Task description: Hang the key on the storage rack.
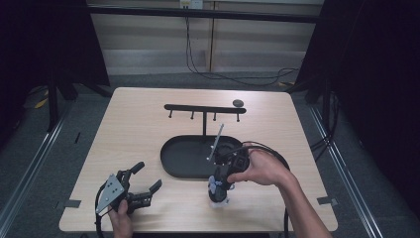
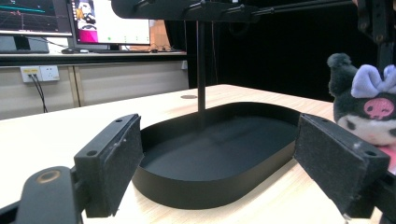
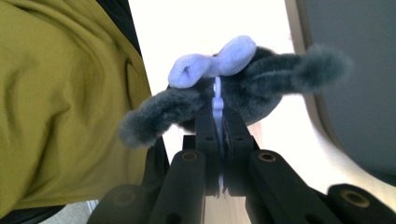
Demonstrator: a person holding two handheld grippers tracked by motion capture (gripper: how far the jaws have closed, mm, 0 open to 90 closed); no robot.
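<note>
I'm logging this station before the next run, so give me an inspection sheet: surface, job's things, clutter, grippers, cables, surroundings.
Surface: light wooden table, tape tabs at its near corners.
Job's things: black oval tray mid-table; black hook stand rises from its far side; dark grey plush toy with a lilac bow, at the near edge.
Clutter: small dark disc beyond the stand.
Grippers: left gripper open, near the left corner, aimed at the tray; right gripper shut on the toy's lilac loop.
Cables: black cable loops from the right gripper; more on the floor beyond the table.
Surroundings: dark curtains either side, monitors on a desk behind.
</note>
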